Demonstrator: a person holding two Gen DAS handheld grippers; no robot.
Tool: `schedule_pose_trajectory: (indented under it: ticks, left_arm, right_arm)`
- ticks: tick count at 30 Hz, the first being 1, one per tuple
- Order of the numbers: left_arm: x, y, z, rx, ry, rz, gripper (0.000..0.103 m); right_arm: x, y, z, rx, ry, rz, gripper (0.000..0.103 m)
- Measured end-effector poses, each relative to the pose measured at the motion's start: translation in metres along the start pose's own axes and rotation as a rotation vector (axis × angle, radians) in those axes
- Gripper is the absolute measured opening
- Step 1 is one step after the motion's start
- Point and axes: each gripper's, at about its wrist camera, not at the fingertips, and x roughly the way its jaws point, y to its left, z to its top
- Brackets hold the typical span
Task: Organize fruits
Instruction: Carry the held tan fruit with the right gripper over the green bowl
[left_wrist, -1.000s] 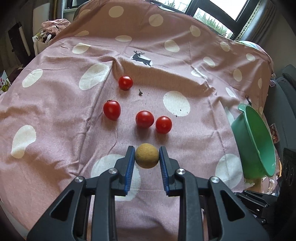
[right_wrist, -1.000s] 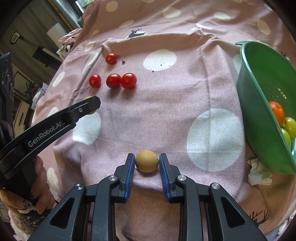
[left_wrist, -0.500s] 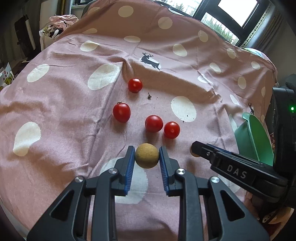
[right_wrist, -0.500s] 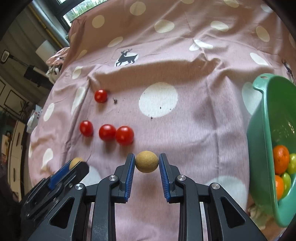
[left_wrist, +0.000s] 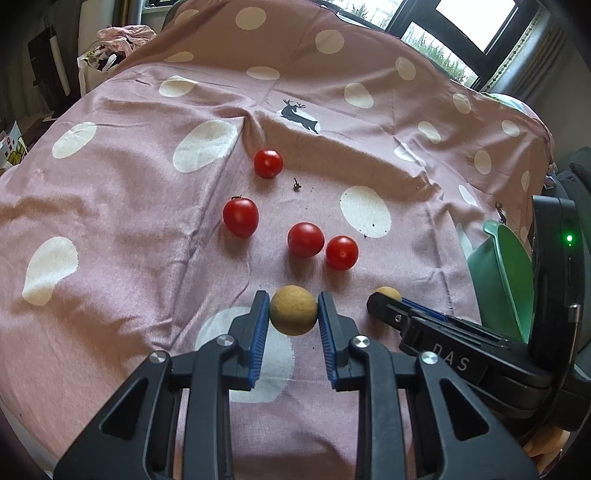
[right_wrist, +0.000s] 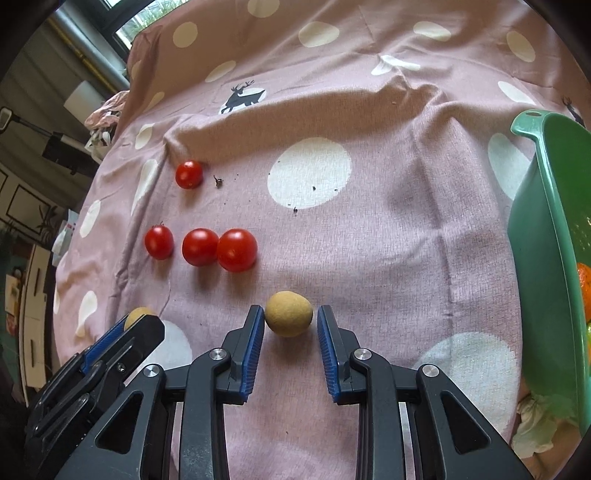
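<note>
Pinching a round tan fruit (left_wrist: 293, 310) between its blue pads, the left gripper (left_wrist: 293, 314) holds it above the near part of the bench, which is draped in a pink cloth (left_wrist: 129, 192) with white dots. The right gripper (right_wrist: 290, 321) stands spread around a second tan fruit (right_wrist: 289, 314); a gap shows on each side of it, and it appears to rest on the cloth. From the left wrist view that gripper comes in from the right, with this fruit peeking past its tip (left_wrist: 387, 293).

Four red tomatoes lie on the cloth beyond the two tan fruits: one farthest back (left_wrist: 268, 163), one to the left (left_wrist: 240, 216), and a pair (left_wrist: 306, 239) (left_wrist: 341, 252) side by side, touching or nearly so.

A green bowl (right_wrist: 543, 236) sits at the right edge of the bench, with orange and yellow-green fruit (right_wrist: 584, 284) partly visible inside. Crumpled white tissue (right_wrist: 535, 424) lies beside the bowl's near side.
</note>
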Motion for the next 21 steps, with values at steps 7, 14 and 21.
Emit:
schedule_pose_trajectory:
  ticks: [7,14,21]
  left_arm:
    - [-0.002,0.001,0.000,-0.009,-0.009,-0.004,0.026]
    - [-0.014,0.000,0.002,-0.027,-0.054,-0.051,0.026]
    - [-0.031,-0.020,0.000,0.008,-0.111,-0.078,0.026]
  right_arm:
    - [0.001,0.001,0.000,-0.003,-0.026,-0.006,0.027]
    - [-0.023,-0.011,0.001,0.043,-0.105,-0.002,0.027]
    - [-0.064,-0.018,-0.002,0.062,-0.244,0.035,0.027]
